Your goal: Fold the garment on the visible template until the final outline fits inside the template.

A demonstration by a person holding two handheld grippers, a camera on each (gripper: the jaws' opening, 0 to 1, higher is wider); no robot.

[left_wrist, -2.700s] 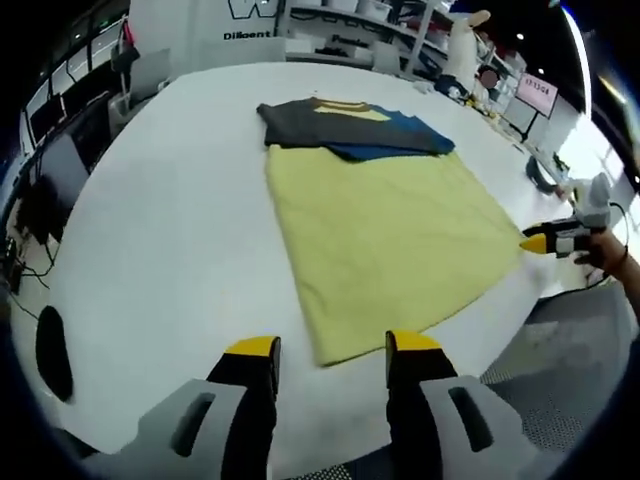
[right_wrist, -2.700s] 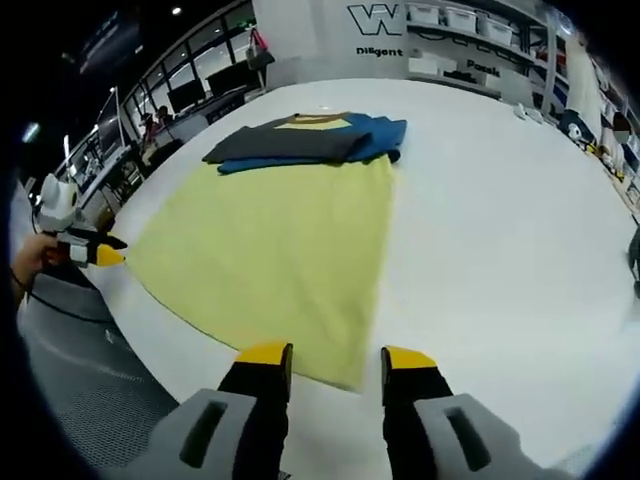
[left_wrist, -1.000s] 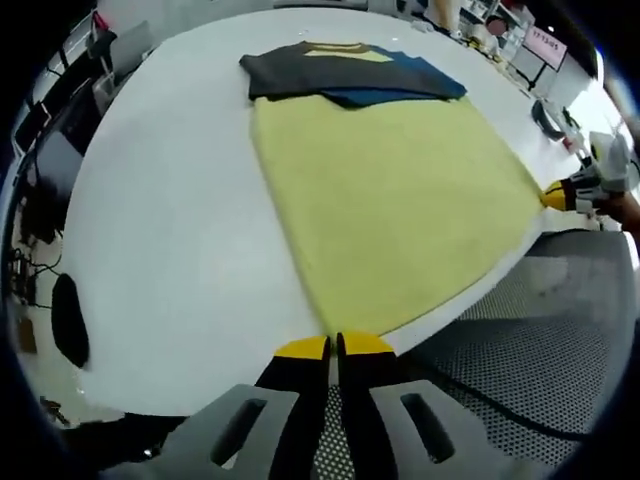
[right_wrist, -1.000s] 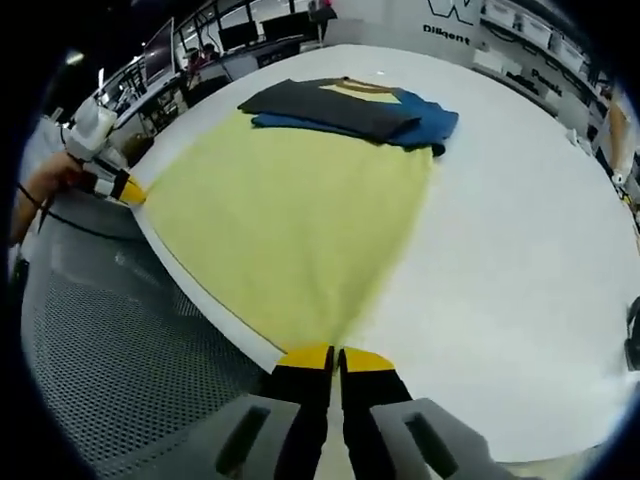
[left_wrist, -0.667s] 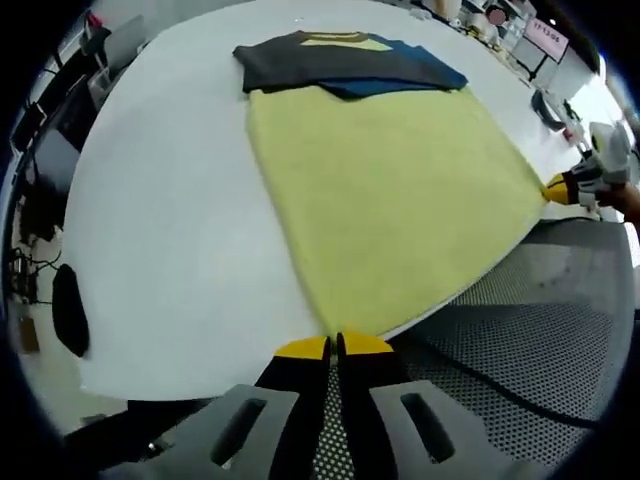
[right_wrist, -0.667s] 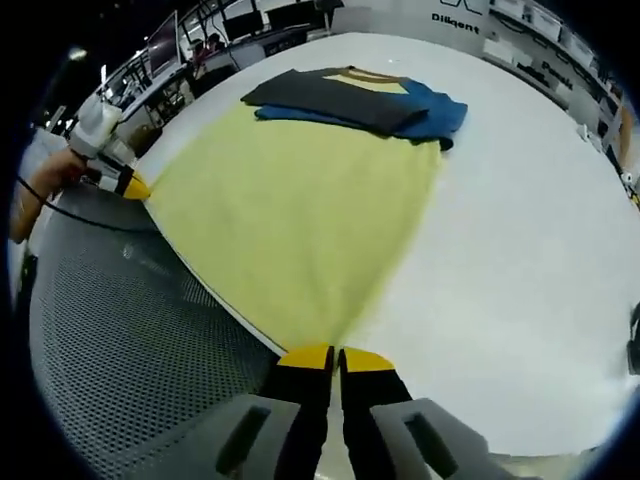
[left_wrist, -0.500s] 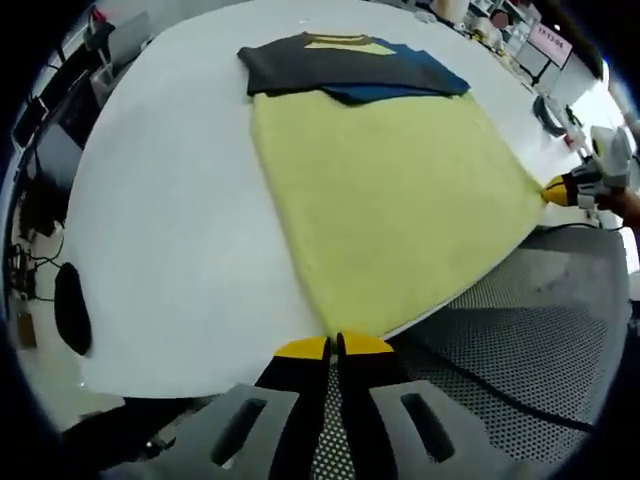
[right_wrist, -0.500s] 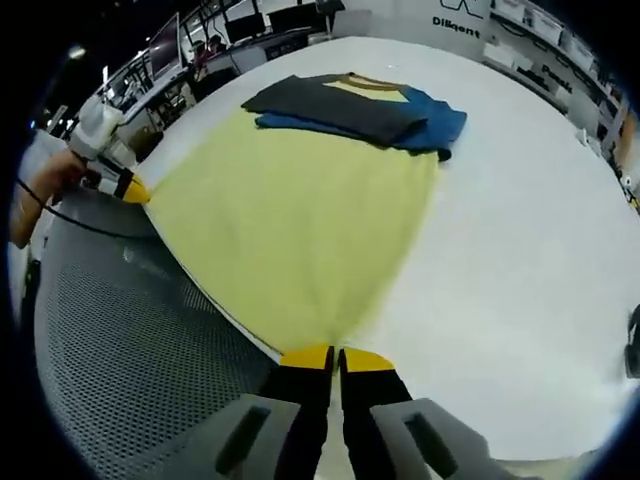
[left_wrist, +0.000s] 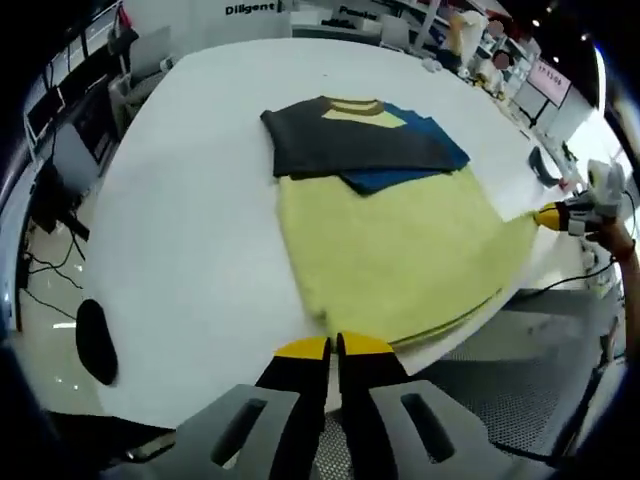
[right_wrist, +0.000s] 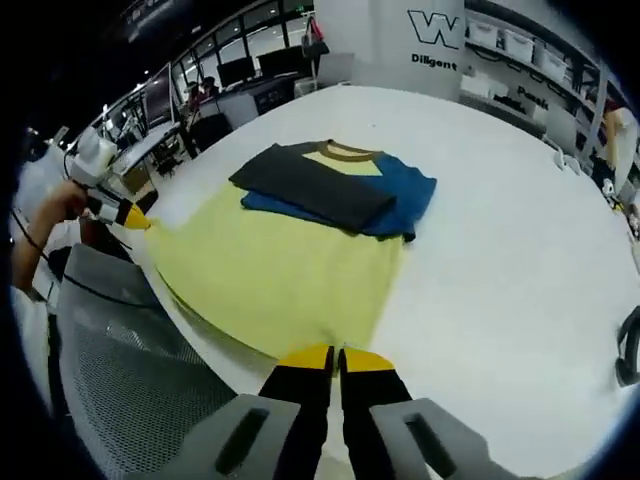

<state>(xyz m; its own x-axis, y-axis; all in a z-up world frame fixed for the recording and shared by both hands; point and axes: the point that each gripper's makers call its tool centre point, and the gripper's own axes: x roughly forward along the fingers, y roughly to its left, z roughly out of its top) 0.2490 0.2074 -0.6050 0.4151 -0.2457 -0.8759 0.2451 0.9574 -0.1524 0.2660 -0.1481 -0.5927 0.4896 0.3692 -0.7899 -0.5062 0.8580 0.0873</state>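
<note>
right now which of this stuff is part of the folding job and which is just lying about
Part of the job:
- garment, yellow body, dark and blue sleeves folded in
- left gripper, shut on its hem corner
- right gripper, shut on the other hem corner
- white table

Just lying about:
- black object on the table
- mesh chair

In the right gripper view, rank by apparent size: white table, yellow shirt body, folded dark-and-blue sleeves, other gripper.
1. white table
2. yellow shirt body
3. folded dark-and-blue sleeves
4. other gripper, smallest, though it sits off to the side and fisheye shrinks it.
</note>
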